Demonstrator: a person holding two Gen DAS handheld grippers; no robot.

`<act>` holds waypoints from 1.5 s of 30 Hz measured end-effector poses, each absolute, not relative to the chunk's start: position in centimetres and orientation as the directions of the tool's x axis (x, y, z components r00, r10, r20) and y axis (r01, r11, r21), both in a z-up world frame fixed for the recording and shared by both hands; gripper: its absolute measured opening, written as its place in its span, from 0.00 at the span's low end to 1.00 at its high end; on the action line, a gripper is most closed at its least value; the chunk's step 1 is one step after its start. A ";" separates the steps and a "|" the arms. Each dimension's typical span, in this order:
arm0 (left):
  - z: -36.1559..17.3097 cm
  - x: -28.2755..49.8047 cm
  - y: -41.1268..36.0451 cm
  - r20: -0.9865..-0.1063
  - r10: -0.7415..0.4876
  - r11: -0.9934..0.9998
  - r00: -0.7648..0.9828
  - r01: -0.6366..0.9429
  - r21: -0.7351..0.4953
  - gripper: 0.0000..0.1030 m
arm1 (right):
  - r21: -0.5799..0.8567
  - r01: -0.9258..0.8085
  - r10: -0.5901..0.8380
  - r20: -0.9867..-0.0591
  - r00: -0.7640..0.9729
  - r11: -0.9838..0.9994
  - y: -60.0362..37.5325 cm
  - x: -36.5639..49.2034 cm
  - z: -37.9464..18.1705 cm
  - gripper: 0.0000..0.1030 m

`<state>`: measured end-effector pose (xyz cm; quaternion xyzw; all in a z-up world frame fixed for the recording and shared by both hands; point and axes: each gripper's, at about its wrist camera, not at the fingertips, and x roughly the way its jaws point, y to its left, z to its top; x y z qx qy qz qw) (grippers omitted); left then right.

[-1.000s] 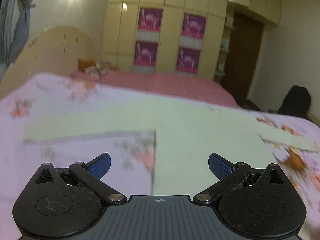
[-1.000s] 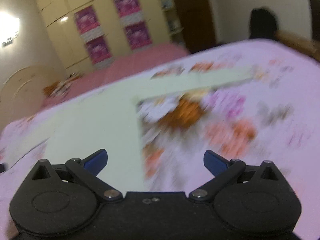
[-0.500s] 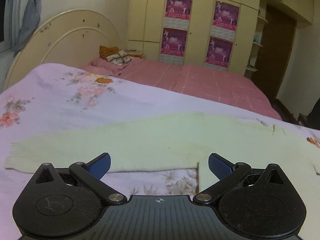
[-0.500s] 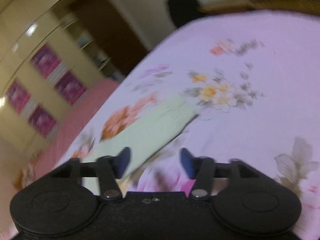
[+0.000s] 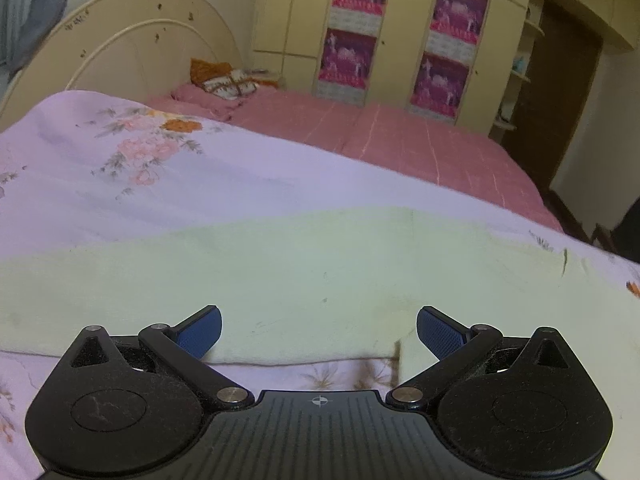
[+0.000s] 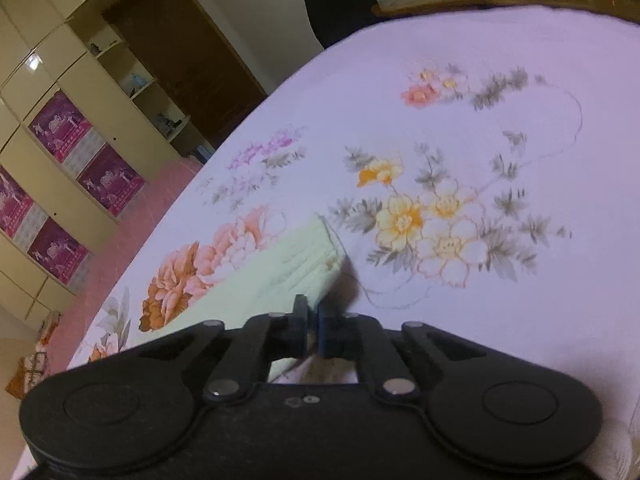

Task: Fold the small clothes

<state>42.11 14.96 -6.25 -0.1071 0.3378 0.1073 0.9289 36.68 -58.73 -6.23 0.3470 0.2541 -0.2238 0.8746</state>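
Right hand-held gripper (image 6: 311, 322) just closed – pinching sweater (image 6: 272, 276) sleeve edge.

The garment (image 5: 280, 272) is spread on the floral sheet (image 5: 160, 168). At twelve o'clock beyond it the bed (image 5: 400, 140) is seen, backed by wardrobes (image 5: 400, 20); the headboard (image 5: 140, 48) at ten.

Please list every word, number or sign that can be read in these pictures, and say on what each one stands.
None can be read.
Posters on the wardrobe doors: print too small and blurred.
Left gripper body: only a small crosshair mark, no letters.
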 end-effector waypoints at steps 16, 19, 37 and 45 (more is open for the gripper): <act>-3.7 39.7 16.7 -0.620 0.087 0.942 0.780 -0.267 -0.203 1.00 | 0.195 -0.219 0.289 -0.510 0.810 0.956 -24.1 42.1 -1.2 0.04; -4.0 39.7 16.7 -0.629 0.078 0.939 0.774 -0.269 -0.214 1.00 | 0.177 -0.316 0.361 -0.529 0.768 0.932 -18.9 42.2 -2.1 0.04; -8.9 49.6 2.9 -0.683 -0.359 0.885 0.636 0.001 -0.465 0.59 | 0.263 -0.225 0.335 -0.531 0.779 0.938 -25.3 36.0 -2.3 0.35; -10.7 53.4 0.1 -0.692 -0.354 0.887 0.628 -0.010 -0.463 0.04 | 0.331 -0.088 0.262 -0.528 0.808 0.939 -30.6 35.0 -3.3 0.36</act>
